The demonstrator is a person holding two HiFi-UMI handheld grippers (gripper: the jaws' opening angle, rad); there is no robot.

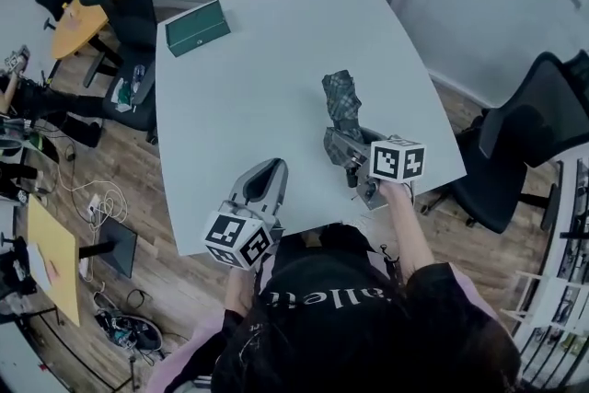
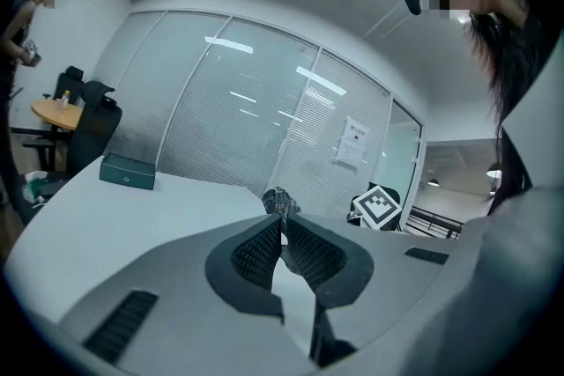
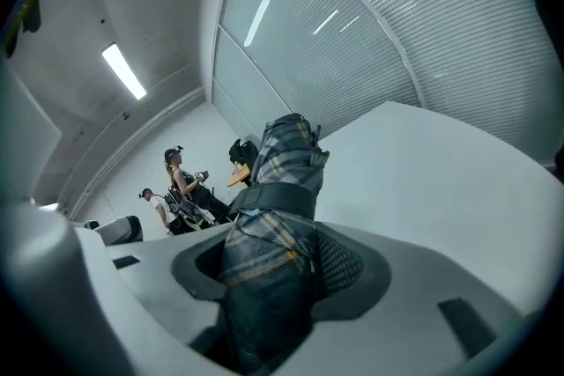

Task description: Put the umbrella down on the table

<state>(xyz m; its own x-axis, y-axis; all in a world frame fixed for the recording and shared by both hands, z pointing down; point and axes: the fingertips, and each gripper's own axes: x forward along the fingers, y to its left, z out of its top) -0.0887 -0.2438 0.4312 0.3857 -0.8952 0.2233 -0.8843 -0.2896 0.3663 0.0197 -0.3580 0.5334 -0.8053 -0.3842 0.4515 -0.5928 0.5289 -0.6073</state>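
Note:
A folded dark plaid umbrella (image 1: 342, 106) juts out over the white table (image 1: 267, 60) on the right side. My right gripper (image 1: 342, 145) is shut on its lower part. In the right gripper view the umbrella (image 3: 275, 216) fills the space between the jaws, a dark strap wrapped round it. My left gripper (image 1: 265, 174) is over the table's near edge, shut with nothing held; its pads (image 2: 304, 253) meet at the tips. The umbrella's tip (image 2: 279, 201) shows beyond them in the left gripper view.
A dark green box (image 1: 197, 28) lies at the table's far left corner. Black office chairs stand at the left (image 1: 124, 9) and right (image 1: 515, 152) of the table. Two people (image 3: 181, 189) stand in the background of the right gripper view. Glass partitions with blinds close the room.

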